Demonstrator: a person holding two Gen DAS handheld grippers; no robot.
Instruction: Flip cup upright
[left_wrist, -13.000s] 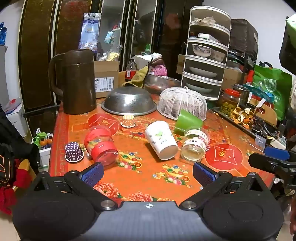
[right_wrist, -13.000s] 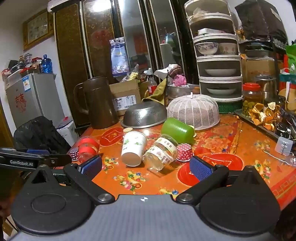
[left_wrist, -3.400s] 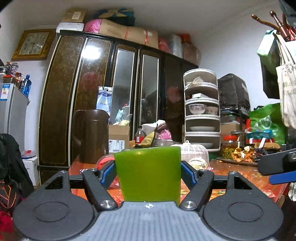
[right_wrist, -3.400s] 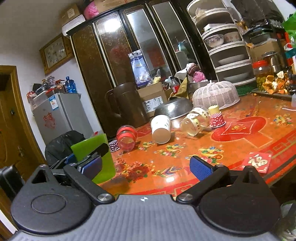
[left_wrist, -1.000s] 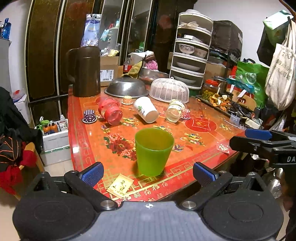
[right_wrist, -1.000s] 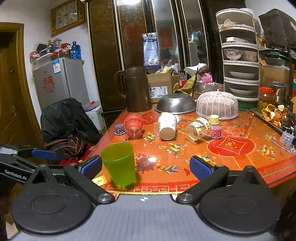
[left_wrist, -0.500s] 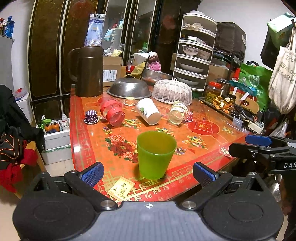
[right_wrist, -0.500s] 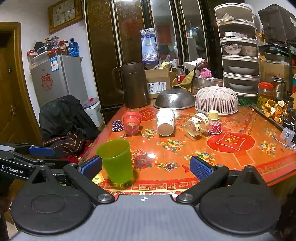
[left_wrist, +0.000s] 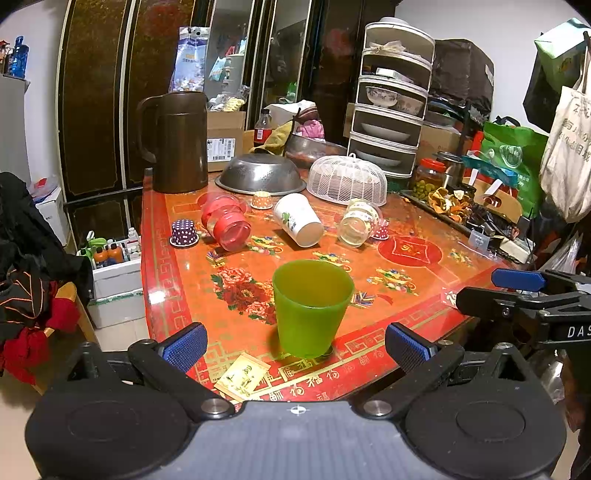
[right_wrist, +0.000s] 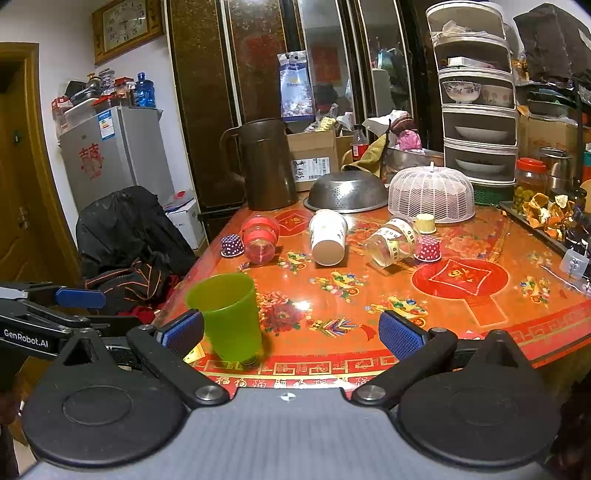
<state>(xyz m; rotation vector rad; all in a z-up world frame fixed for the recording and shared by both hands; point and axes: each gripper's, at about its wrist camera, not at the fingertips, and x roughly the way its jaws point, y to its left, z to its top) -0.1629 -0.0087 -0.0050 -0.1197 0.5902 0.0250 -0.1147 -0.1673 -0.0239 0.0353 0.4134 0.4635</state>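
A green plastic cup (left_wrist: 312, 308) stands upright, mouth up, near the front edge of the red patterned table (left_wrist: 406, 254). It also shows in the right wrist view (right_wrist: 229, 317). My left gripper (left_wrist: 295, 345) is open and empty, its jaws on either side of the cup but just short of it. My right gripper (right_wrist: 290, 332) is open and empty, to the right of the cup. A white paper cup (left_wrist: 298, 224), a glass jar (left_wrist: 360, 227) and a red-lidded jar (left_wrist: 226, 226) lie on their sides farther back.
A brown jug (left_wrist: 179, 142), an upturned steel colander (left_wrist: 261, 179) and a white mesh food cover (left_wrist: 349, 179) stand at the back. Small upturned paper cups (left_wrist: 183, 232) dot the table. A card (left_wrist: 242, 376) lies at the front edge. A chair with clothes (right_wrist: 129, 236) stands left.
Both grippers have drifted slightly; the green cup appears a little nearer in the left wrist view. The cup stays upright where it was set down.
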